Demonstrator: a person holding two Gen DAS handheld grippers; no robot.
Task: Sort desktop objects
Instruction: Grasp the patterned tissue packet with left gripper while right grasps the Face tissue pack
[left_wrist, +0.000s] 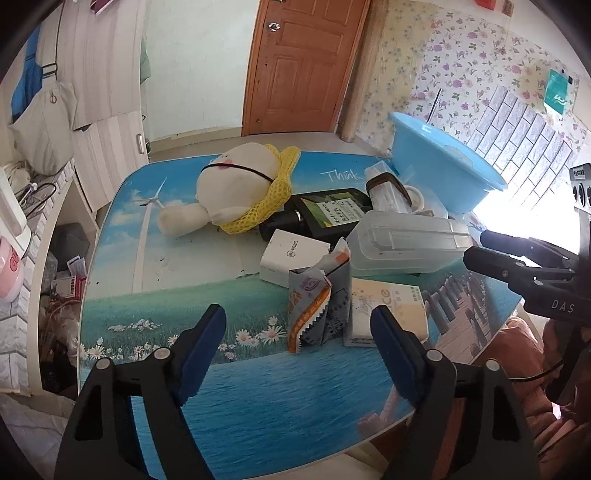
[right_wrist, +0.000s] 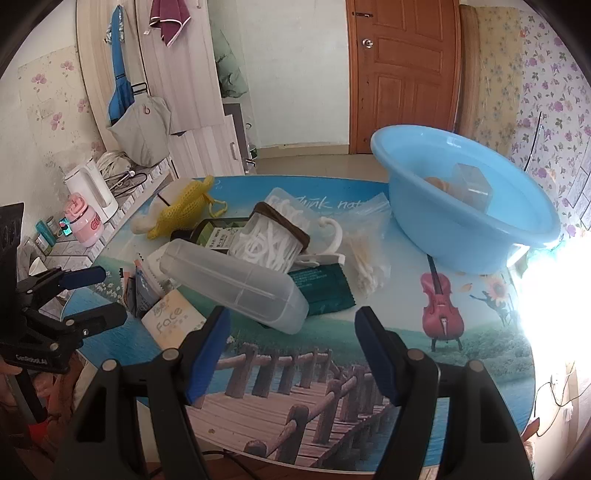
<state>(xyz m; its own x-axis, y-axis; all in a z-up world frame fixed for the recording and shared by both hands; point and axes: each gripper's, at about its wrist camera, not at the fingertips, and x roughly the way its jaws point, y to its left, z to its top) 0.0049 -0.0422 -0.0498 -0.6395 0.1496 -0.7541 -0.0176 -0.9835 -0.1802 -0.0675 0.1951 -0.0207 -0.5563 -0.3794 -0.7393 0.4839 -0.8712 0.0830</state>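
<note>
Torn snack packet (left_wrist: 314, 306) stands in the clutter on the table (left_wrist: 258, 387), straight ahead of and just beyond the left gripper (left_wrist: 299, 332), whose jaws gape empty; the right gripper (right_wrist: 291, 350), also open and empty, faces the clear plastic box (right_wrist: 236, 284).

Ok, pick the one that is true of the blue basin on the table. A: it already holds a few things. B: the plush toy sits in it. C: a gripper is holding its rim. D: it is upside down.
A: the blue basin stands upright with a clear box and something tan inside it.
</note>
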